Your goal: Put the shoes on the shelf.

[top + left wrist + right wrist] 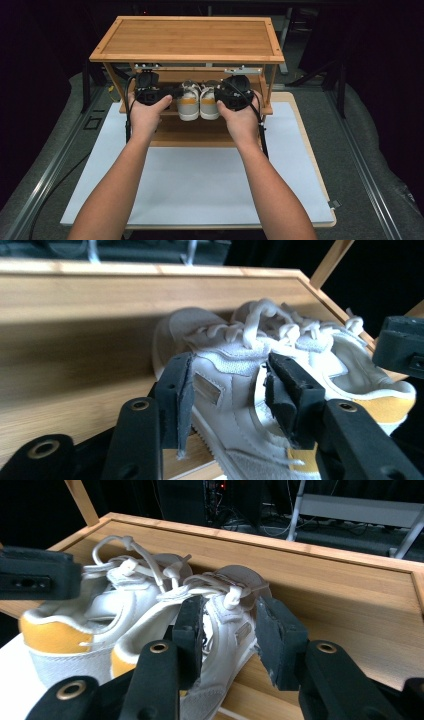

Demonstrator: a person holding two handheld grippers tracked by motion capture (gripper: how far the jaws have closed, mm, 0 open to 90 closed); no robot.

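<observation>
A pair of white sneakers with mustard-yellow heel patches sits side by side on the middle shelf of a wooden shoe rack, heels toward the person and jutting slightly past the shelf's front edge. The left sneaker and the right sneaker touch along their inner sides. Their laces are tied in loose white bows. No brand name or writing can be read; a small rectangular tab on each shoe's outer side looks blank.

The left gripper, held in the person's left hand, has its jaws spread around the outer side of the left sneaker, one pad just touching the upper. The right gripper, in the right hand, has its jaws spread around the right sneaker's collar.

The rack stands on a white mat covering a table.
</observation>
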